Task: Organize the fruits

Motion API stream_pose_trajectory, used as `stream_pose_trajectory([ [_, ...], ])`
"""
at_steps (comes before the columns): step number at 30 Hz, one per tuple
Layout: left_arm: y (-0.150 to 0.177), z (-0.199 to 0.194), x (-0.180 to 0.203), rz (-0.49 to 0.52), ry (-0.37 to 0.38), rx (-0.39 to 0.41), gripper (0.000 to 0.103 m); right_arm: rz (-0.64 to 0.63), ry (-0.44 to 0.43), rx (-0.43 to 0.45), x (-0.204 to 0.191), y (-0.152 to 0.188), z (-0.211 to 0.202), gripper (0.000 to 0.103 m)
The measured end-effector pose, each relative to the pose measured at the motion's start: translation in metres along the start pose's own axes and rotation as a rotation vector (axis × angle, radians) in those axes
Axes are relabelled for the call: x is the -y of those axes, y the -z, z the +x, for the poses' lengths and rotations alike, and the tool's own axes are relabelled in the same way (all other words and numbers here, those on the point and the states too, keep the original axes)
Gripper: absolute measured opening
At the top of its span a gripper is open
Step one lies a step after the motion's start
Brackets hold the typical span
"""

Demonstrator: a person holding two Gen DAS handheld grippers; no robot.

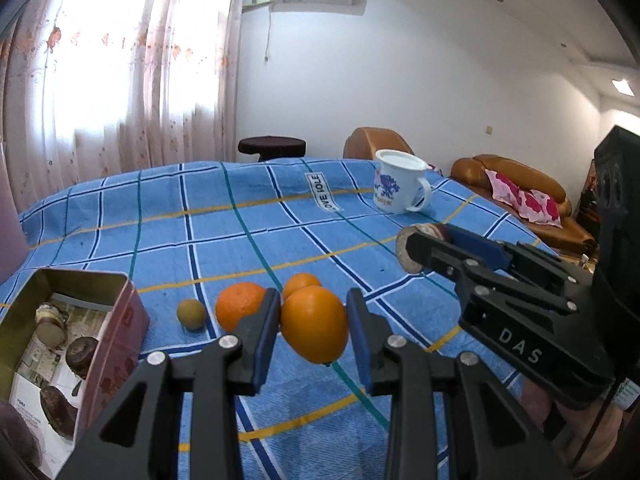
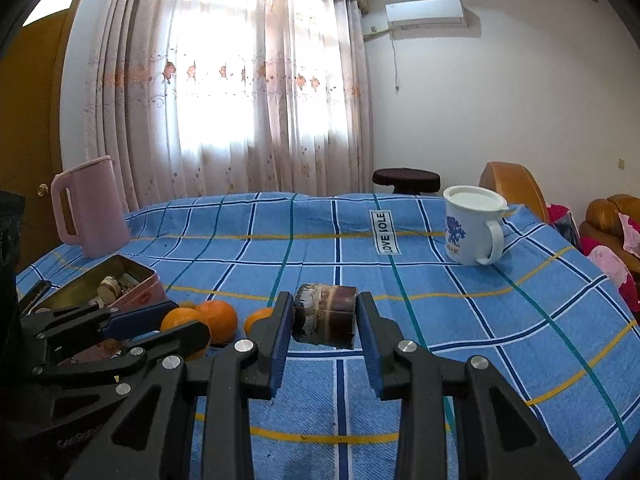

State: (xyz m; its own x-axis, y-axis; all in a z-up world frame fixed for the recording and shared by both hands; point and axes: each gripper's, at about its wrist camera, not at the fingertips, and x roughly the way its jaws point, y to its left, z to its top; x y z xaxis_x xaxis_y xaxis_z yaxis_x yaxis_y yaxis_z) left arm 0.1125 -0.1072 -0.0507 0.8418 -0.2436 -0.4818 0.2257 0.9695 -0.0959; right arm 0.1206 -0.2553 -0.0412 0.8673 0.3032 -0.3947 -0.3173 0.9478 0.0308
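Observation:
My left gripper (image 1: 313,300) is shut on a big orange (image 1: 314,326), which hangs just above the blue checked cloth (image 1: 224,240). Behind it lie two more oranges (image 1: 239,306) (image 1: 301,282) and a small greenish-brown fruit (image 1: 192,314). My right gripper (image 2: 325,304) is shut on a short brown cylindrical chunk (image 2: 326,318) with a pale cut end, held off the cloth. In the right wrist view the left gripper (image 2: 186,320) shows at the left with its orange (image 2: 180,318), beside the two lying oranges (image 2: 221,318) (image 2: 258,319).
An open pink tin (image 1: 120,320) with brown round pieces inside stands at the left. A white lidded mug (image 2: 472,228) is at the back right, and a pink jug (image 2: 90,208) at the back left. Past the table are a stool (image 2: 406,180) and brown sofas.

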Motion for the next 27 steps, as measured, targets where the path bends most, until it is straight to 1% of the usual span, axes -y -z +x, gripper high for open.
stream_pose_trajectory([
  [5, -0.001, -0.006, 0.001, 0.005, -0.019, 0.037, 0.036, -0.002, -0.004, 0.018, 0.000, 0.000, -0.003, 0.034],
  [15, 0.001, -0.016, 0.003, 0.019, -0.037, 0.083, 0.036, -0.018, -0.006, 0.051, -0.004, 0.001, -0.009, 0.034],
  [22, 0.002, -0.020, 0.000, 0.025, -0.057, 0.103, 0.036, -0.041, -0.011, 0.100, -0.008, 0.002, -0.020, 0.034],
  [27, 0.002, -0.022, -0.005, 0.019, -0.066, 0.108, 0.036, -0.060, -0.008, 0.112, -0.012, 0.001, -0.022, 0.034],
])
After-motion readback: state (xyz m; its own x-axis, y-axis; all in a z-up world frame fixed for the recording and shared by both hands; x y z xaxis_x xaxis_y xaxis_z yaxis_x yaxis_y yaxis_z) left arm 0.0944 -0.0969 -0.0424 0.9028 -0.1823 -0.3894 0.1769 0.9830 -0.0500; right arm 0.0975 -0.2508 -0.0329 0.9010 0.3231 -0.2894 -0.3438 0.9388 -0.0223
